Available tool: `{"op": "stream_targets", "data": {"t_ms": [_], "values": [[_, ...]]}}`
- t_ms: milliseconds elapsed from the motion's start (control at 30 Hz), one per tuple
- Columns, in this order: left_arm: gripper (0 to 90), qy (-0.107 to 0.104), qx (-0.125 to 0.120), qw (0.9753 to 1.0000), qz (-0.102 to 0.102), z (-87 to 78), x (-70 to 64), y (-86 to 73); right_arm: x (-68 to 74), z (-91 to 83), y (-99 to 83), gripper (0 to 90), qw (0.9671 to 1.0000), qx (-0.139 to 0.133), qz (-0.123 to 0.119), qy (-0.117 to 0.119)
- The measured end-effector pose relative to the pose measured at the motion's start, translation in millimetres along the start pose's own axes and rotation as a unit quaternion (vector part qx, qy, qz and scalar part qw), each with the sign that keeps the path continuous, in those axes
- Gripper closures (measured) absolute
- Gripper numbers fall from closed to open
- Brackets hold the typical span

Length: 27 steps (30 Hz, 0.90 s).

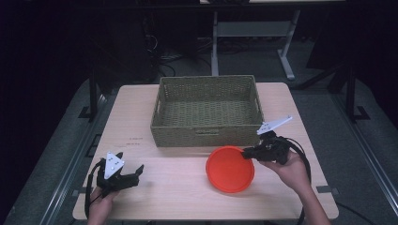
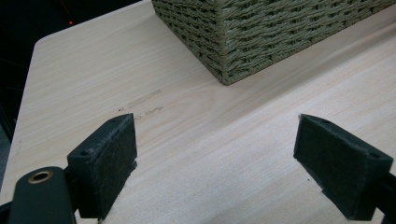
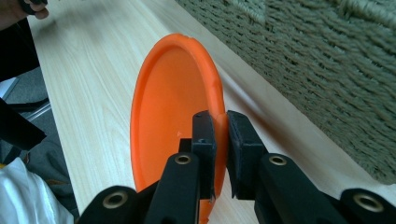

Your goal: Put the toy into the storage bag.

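- Light wood table (image 1: 155, 187) occupies the centre of the high view; dark floor, cables and a pale desk frame (image 1: 286, 56) fill the upper part of the frame.
- Woven basket (image 1: 206, 112): rectangular, olive-green, positioned at upper centre of the table, its interior bare. In the left gripper view its near corner (image 2: 233, 42) sits at upper centre-right; in the right gripper view its wall (image 3: 317, 60) runs along the upper right.
- Orange plate (image 1: 230, 168): round, located at lower centre-right of the high view, just in front of the basket's near wall. In the right gripper view the plate (image 3: 168, 116) appears on edge at frame centre, beside the basket wall; whether it touches the basket cannot be determined.
- Right gripper (image 1: 247, 153): held in the person's right hand (image 1: 293, 171) at lower right of the high view. Jaws clamped on the plate's rim at its right edge; the right gripper view (image 3: 221, 135) shows the rim pinched between both pads.
- Left gripper (image 1: 129, 174): held at lower left of the high view, well apart from plate and basket. Jaws spread wide, grasping nothing; the left gripper view (image 2: 215, 158) shows bare table between the pads.
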<state>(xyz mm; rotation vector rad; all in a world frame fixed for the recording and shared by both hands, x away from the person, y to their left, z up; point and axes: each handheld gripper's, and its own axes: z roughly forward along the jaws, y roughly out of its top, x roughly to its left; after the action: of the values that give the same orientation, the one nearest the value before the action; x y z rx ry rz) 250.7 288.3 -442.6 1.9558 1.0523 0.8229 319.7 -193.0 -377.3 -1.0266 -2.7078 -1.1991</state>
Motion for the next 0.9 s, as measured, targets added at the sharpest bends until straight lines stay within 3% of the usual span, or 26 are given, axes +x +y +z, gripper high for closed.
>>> {"op": "stream_targets", "data": {"t_ms": [433,900], "values": [[12.8,0.002,0.005,1.0,-0.002,0.7,0.9,-0.5,3.5,-20.4,14.7,82.2,0.9999,-0.012,-0.008,0.001],[12.8,0.002,0.003,1.0,0.0,0.6,1.0,-0.6,6.6,-37.6,34.1,82.2,0.9994,-0.028,-0.015,-0.013]]}}
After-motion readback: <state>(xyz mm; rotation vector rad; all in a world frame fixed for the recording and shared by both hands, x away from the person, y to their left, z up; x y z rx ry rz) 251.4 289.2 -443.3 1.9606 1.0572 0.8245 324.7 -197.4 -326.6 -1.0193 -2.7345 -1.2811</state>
